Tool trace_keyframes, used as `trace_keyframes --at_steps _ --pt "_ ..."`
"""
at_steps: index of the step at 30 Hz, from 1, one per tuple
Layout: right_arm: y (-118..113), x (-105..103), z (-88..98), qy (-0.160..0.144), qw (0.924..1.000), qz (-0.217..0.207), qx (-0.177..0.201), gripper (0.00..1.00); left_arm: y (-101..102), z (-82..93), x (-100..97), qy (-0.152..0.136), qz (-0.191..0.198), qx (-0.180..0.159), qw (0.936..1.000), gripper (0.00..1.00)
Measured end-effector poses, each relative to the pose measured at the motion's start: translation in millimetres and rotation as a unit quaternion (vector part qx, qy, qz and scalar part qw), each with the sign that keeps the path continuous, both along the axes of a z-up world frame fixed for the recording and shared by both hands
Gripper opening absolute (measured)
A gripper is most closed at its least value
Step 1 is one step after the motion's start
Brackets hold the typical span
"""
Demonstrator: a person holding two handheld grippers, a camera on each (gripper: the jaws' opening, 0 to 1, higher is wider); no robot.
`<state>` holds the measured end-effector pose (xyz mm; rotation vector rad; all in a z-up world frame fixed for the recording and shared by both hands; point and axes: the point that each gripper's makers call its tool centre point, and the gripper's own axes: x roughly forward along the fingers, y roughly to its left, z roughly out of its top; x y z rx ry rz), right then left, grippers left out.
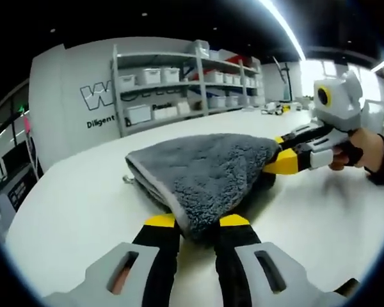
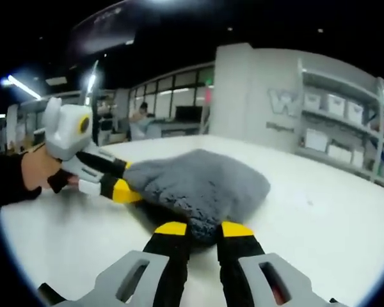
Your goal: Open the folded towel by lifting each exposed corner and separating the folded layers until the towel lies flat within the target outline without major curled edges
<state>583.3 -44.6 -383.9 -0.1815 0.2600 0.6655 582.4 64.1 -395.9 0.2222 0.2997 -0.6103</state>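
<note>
I had the left gripper and right gripper each pinching a corner of the grey towel, lifted off the white table; pulling evenly apart seemed best.

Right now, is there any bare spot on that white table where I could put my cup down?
Yes: bare table stretches between the grey towel and the shelves. It is crowded at the towel, where the left gripper and right gripper each grip a corner.
</note>
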Motion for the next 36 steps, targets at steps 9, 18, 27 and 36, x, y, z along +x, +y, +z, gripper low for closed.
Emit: trace_keyframes --at_steps 9,18,27,36 --pt "1.9 -7.7 -2.9 0.0 0.9997 0.008 -0.023 0.12 1.9 -1.3 -5.8 0.009 0.0 0.008 0.9999 0.16" --pt "1.6 -14.8 -2.9 0.004 0.9994 0.012 -0.032 0.12 2.6 -2.3 -14.0 0.02 -0.002 0.001 0.9998 0.16" --pt "3.7 -38.1 -5.2 0.024 0.9977 0.029 -0.056 0.12 2.7 -2.9 -34.0 0.037 -0.022 0.007 0.999 0.16" --pt "3.0 -50.9 -7.3 0.033 0.9969 0.036 -0.061 0.12 1.3 -3.8 -48.0 0.035 -0.029 0.024 0.9987 0.16"
